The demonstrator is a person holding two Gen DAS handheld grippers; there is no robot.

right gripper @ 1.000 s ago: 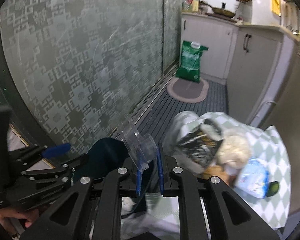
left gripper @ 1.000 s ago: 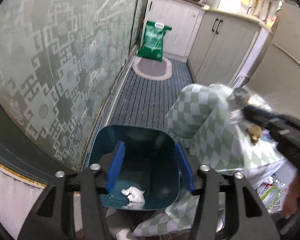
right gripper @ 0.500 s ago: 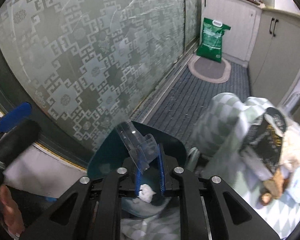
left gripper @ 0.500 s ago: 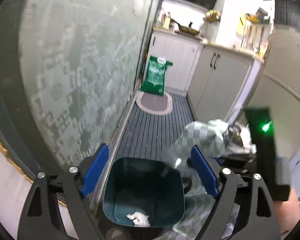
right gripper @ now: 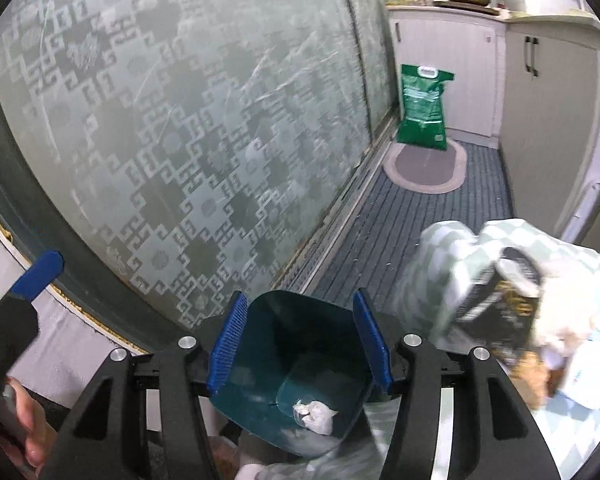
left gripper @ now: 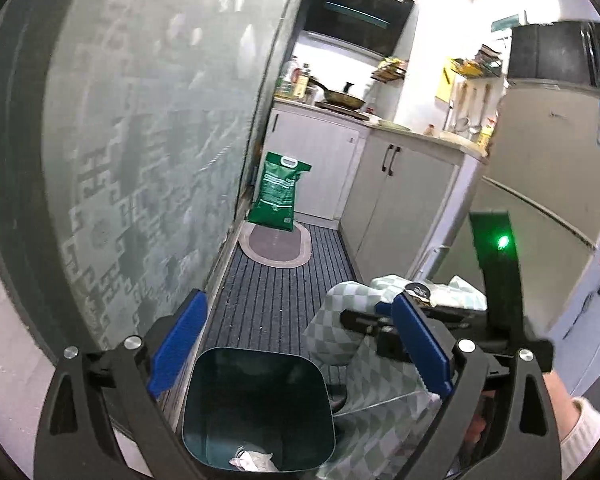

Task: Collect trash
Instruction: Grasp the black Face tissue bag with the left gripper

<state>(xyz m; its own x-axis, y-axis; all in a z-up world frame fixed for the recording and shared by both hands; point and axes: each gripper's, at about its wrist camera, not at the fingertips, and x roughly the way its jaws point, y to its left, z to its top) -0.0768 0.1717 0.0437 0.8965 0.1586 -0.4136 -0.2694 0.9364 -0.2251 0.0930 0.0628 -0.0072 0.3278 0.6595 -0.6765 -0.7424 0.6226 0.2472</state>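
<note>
In the left wrist view, the left hand-held gripper (left gripper: 298, 348) is seen spread wide, its jaws having just been opening with nothing gripped, above a dark teal waste bin (left gripper: 256, 404) on the floor in which a crumpled white tissue (left gripper: 252, 460) lies. In the right wrist view, the right hand-held gripper (right gripper: 300, 344) is seen with its jaws parted, having just been opening and empty, over the same waste bin (right gripper: 296, 372), where the tissue (right gripper: 314, 416) rests at the bottom; just beside the bin a green-checked bag (right gripper: 456, 264) filled with rubbish is seen
</note>
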